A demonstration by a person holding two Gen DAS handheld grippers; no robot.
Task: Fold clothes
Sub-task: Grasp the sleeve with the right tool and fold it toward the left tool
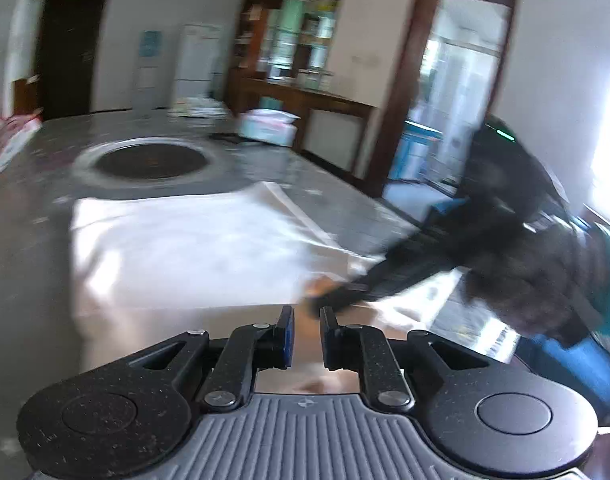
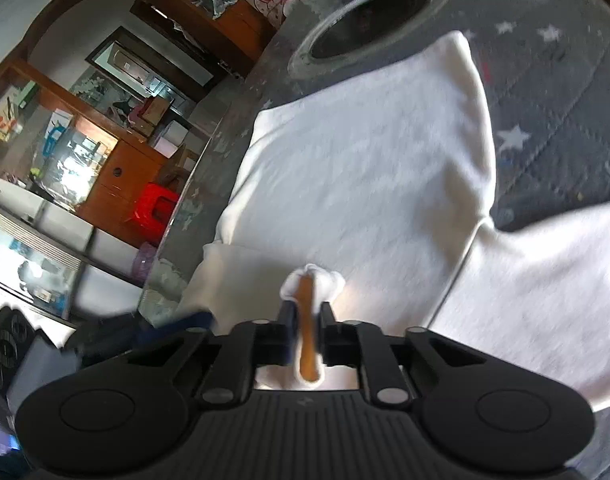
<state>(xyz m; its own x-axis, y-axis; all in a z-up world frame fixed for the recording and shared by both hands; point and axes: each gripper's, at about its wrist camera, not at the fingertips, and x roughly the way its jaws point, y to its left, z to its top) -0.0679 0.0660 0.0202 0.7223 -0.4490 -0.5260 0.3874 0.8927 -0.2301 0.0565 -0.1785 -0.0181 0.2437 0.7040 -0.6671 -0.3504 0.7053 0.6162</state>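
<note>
A white garment (image 1: 185,240) lies spread flat on the grey star-patterned table (image 1: 33,240). In the left wrist view my left gripper (image 1: 307,312) hovers at the garment's near edge. Its jaws stand a narrow gap apart, and cloth shows under them but none is pinched. My right gripper (image 1: 325,300) reaches in from the right, close in front of the left one. In the right wrist view the right gripper (image 2: 305,312) is shut on a bunched fold of the white garment (image 2: 365,160), with a tan strip showing in the pinch. A sleeve spreads to the right.
A round dark recess (image 1: 153,160) with a metal rim is set in the table beyond the garment. Red-and-white boxes (image 1: 9,140) stand at the far left and a tissue pack (image 1: 269,124) at the back. A red stool (image 2: 153,208) and wooden cabinets stand beside the table.
</note>
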